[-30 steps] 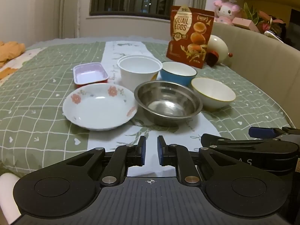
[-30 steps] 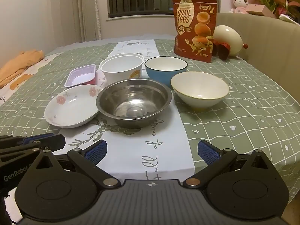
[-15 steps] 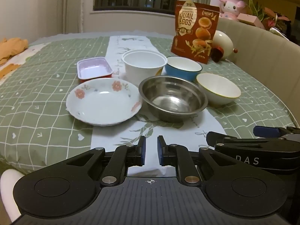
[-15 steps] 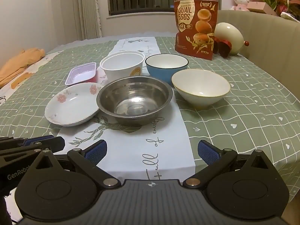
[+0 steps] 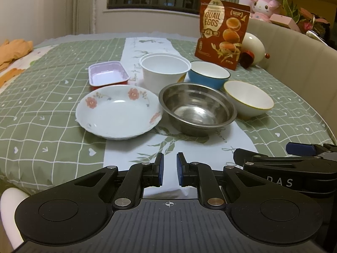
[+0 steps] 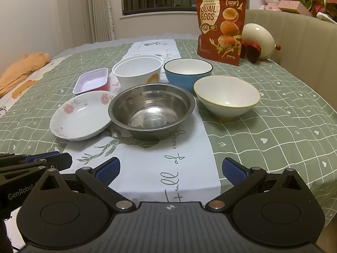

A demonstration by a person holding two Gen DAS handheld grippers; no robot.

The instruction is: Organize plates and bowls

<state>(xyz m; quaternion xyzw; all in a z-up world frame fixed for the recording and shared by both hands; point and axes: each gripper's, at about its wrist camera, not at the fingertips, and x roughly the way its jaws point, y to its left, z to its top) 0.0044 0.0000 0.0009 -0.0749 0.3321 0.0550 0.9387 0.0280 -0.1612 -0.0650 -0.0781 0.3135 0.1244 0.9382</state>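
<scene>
A white floral plate (image 5: pixel 119 110) (image 6: pixel 81 115), a steel bowl (image 5: pixel 197 108) (image 6: pixel 151 109), a white bowl with a gold rim (image 5: pixel 248 100) (image 6: pixel 226 97), a blue bowl (image 5: pixel 207 74) (image 6: pixel 187 71), a white paper cup bowl (image 5: pixel 164 69) (image 6: pixel 138 70) and a small pink tray (image 5: pixel 108 74) (image 6: pixel 91 81) stand grouped on the table. My left gripper (image 5: pixel 169 169) is nearly shut and empty, near the front edge. My right gripper (image 6: pixel 170 168) is open and empty, in front of the steel bowl.
A quail eggs bag (image 6: pixel 220 26) and a cream egg-shaped toy (image 6: pixel 258 41) stand at the back right. A beige padded chair back (image 6: pixel 305 42) curves along the right. Orange cloth (image 6: pixel 23 67) lies at far left. The green checked tablecloth (image 6: pixel 273 126) has a white runner.
Both grippers have moved slightly forward and up toward the dishes. The jaws have not changed. No dish has moved.
</scene>
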